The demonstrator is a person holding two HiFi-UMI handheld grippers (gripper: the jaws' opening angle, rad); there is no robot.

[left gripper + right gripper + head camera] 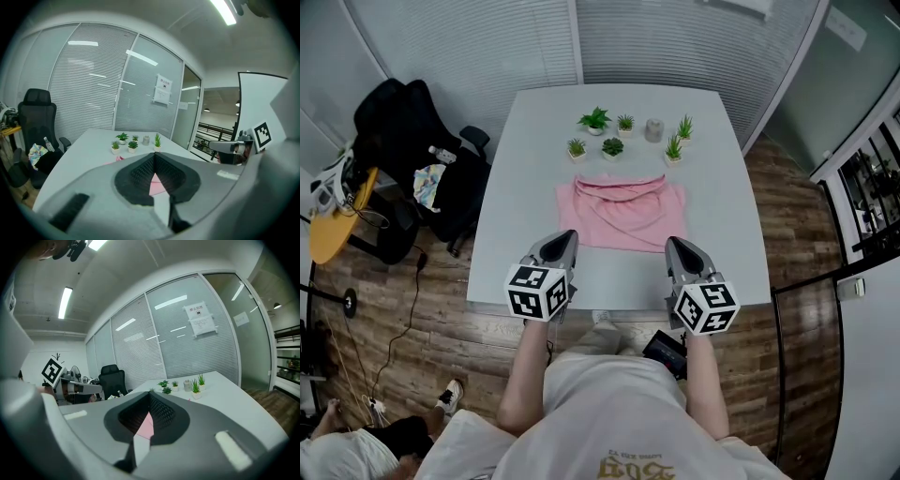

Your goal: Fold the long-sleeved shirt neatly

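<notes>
Nearest in the head view: person's white top (614, 412), bare forearms running out to the two tools. Left gripper (570, 235) and right gripper (672, 242) both sit over the near edge of the white table (525, 150), each with its marker cube toward the camera. Tips lie at the near-left and near-right corners of the pink long-sleeved shirt (622, 214), which lies flat at the table's middle, partly folded, collar toward the far side. Beyond it: a cluster of small potted plants (595, 120) and a grey cup (653, 129). Black office chair (403, 131) stands left of the table on wood floor. Left gripper view: jaws pressed together at the tips; pink cloth shows through the opening behind the pads, lying on the table below. Whether any cloth is nipped at the tips, cannot tell. Plants far ahead, other tool at right. Right gripper view: jaws likewise together, pink cloth visible through the opening; a paper notice (199, 319) hangs on the glass wall beyond.
</notes>
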